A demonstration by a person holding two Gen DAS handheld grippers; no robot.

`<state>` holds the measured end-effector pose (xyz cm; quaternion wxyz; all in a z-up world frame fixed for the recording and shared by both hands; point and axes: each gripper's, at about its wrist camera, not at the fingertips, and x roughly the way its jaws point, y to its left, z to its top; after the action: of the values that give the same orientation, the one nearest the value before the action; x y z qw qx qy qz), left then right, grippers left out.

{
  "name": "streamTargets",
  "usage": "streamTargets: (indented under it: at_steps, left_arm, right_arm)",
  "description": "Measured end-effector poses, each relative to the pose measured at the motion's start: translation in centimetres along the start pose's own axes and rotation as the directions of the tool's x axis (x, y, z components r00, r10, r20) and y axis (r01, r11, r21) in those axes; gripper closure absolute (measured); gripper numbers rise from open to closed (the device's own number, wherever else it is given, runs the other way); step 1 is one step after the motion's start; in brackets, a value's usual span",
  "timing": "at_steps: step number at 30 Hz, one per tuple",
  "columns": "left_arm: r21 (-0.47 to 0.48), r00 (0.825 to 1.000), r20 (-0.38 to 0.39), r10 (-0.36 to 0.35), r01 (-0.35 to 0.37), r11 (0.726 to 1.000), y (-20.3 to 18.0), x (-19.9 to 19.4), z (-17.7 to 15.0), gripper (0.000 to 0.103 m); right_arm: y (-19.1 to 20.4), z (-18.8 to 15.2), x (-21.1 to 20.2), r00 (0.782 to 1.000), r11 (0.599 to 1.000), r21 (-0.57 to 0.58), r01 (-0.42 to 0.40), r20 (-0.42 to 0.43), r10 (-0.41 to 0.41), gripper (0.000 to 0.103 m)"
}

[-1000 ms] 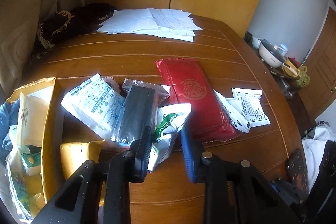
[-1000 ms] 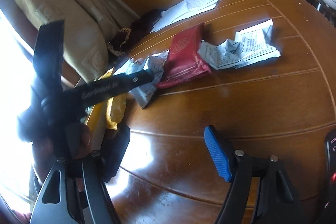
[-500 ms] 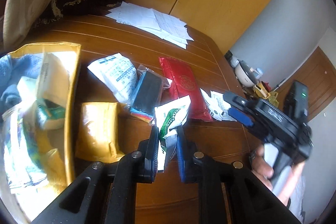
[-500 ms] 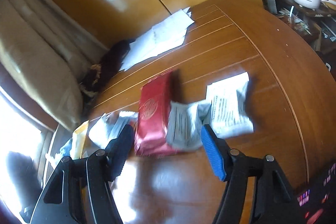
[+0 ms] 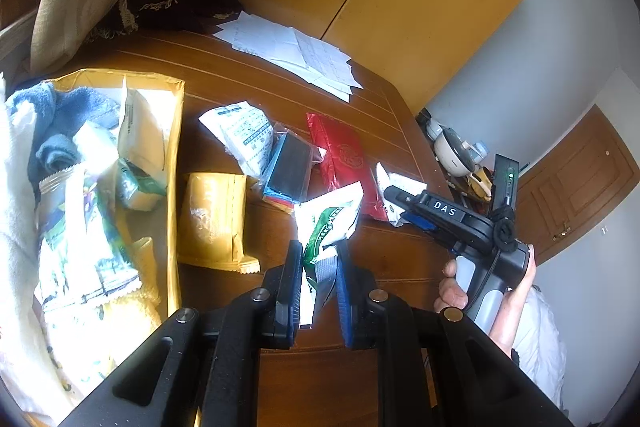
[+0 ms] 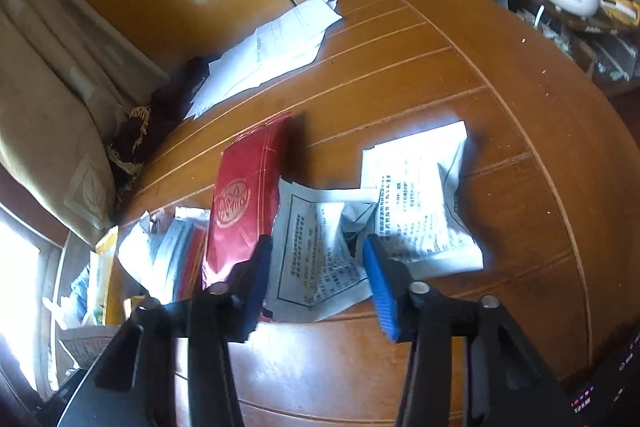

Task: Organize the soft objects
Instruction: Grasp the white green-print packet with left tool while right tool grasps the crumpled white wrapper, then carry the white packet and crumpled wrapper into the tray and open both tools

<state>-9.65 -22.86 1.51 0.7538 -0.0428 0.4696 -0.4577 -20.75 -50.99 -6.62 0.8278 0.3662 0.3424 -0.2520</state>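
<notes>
- Left gripper point(image 5: 319, 277), bottom centre of the left view: jaws clamped on the green-white packet point(image 5: 333, 215), held above the table point(image 5: 400, 267).
- Right gripper point(image 6: 316, 277), bottom centre of the right view: jaws spread, straddling the crumpled white packet point(image 6: 324, 251) beside the red pouch point(image 6: 244, 199).
- Yellow box point(image 5: 175, 163), left of frame, holds soft items.

Lower end of the green-and-white packet point(image 5: 334, 215) hidden between the left gripper's point(image 5: 318, 281) pads. Print on the white packets point(image 6: 416, 203) near the table's point(image 6: 520, 131) right edge too blurred to read (the red pouch's point(image 6: 244, 199) gold emblem likewise). Yellow box point(image 5: 174, 131) at the left edge cut off by the frame, contents washed out by glare. Clutter beyond the table's far right corner too small to identify.
</notes>
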Motion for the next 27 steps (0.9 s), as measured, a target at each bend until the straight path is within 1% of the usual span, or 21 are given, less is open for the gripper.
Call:
streamTargets:
  at_steps: [1, 3, 5, 8, 10, 12, 14, 15, 16, 17, 19, 21, 25, 27]
  left_arm:
    - [0.0, 1.0, 0.003, -0.003, 0.003, 1.0, 0.0, -0.3, -0.1, 0.088]
    - [0.008, 1.0, 0.019, 0.004, -0.004, 1.0, 0.0, -0.9, -0.4, 0.088]
    - [0.004, 1.0, 0.023, 0.001, -0.001, 1.0, 0.2, -1.3, -0.7, 0.088]
    - [-0.008, 1.0, 0.023, 0.007, -0.007, 1.0, 0.4, -1.5, -0.9, 0.088]
    - [-0.004, 1.0, 0.025, 0.003, -0.003, 1.0, 0.4, -1.9, -1.2, 0.088]
    - [-0.001, 0.999, 0.037, 0.01, -0.01, 1.0, 0.5, -2.4, -1.6, 0.088]
    - [-0.013, 0.999, 0.042, 0.002, -0.002, 1.0, 0.8, -2.9, -1.7, 0.088]
    - [-0.019, 0.999, 0.047, 0.002, -0.002, 1.0, 1.0, -3.2, -1.7, 0.088]
    - [-0.025, 0.999, 0.054, 0.004, -0.002, 1.0, 1.1, -3.7, -1.7, 0.088]
    - [-0.031, 0.998, 0.062, 0.0, 0.002, 1.0, 1.3, -4.3, -1.7, 0.088]
    - [-0.041, 0.996, 0.086, -0.004, 0.008, 0.999, 1.8, -5.6, -1.7, 0.088]
    - [-0.055, 0.994, 0.112, 0.008, -0.002, 0.998, 2.4, -6.8, -1.7, 0.088]
    - [-0.089, 0.989, 0.144, 0.028, -0.015, 0.996, 3.7, -8.7, -1.8, 0.088]
    - [-0.102, 0.987, 0.158, 0.035, -0.019, 0.995, 4.3, -9.6, -1.9, 0.088]
  right_arm:
    - [0.0, -0.1, -0.2, 1.0, 1.0, 0.005, -0.007, 0.006, 0.007, 0.067]
    - [0.2, -0.2, -0.7, 0.999, 0.999, -0.006, -0.035, 0.019, 0.035, 0.082]
    - [0.5, -0.4, -1.2, 0.999, 0.999, -0.023, -0.023, 0.024, 0.023, 0.083]
    - [0.5, -1.0, -1.7, 1.0, 1.0, -0.028, -0.01, 0.03, 0.011, 0.089]
    - [0.5, -1.5, -2.4, 0.999, 1.0, -0.025, -0.02, 0.042, 0.021, 0.089]
    - [0.7, -2.1, -3.6, 0.996, 0.999, -0.033, -0.032, 0.077, 0.035, 0.091]
    - [1.2, -2.5, -4.8, 0.992, 0.998, -0.046, -0.034, 0.12, 0.04, 0.091]
    - [1.5, -2.7, -5.4, 0.99, 0.998, -0.049, -0.045, 0.134, 0.051, 0.092]
    - [1.8, -2.9, -5.9, 0.987, 0.997, -0.054, -0.059, 0.144, 0.066, 0.096]
    - [2.1, -3.1, -6.5, 0.986, 0.996, -0.059, -0.074, 0.146, 0.082, 0.097]
    - [3.2, -3.5, -7.5, 0.98, 0.991, -0.083, -0.11, 0.155, 0.122, 0.097]
    - [4.6, -4.1, -8.6, 0.975, 0.986, -0.12, -0.119, 0.175, 0.139, 0.097]
    - [6.7, -5.1, -9.7, 0.965, 0.97, -0.162, -0.181, 0.163, 0.207, 0.098]
    - [7.8, -5.5, -9.8, 0.961, 0.96, -0.176, -0.217, 0.135, 0.242, 0.098]
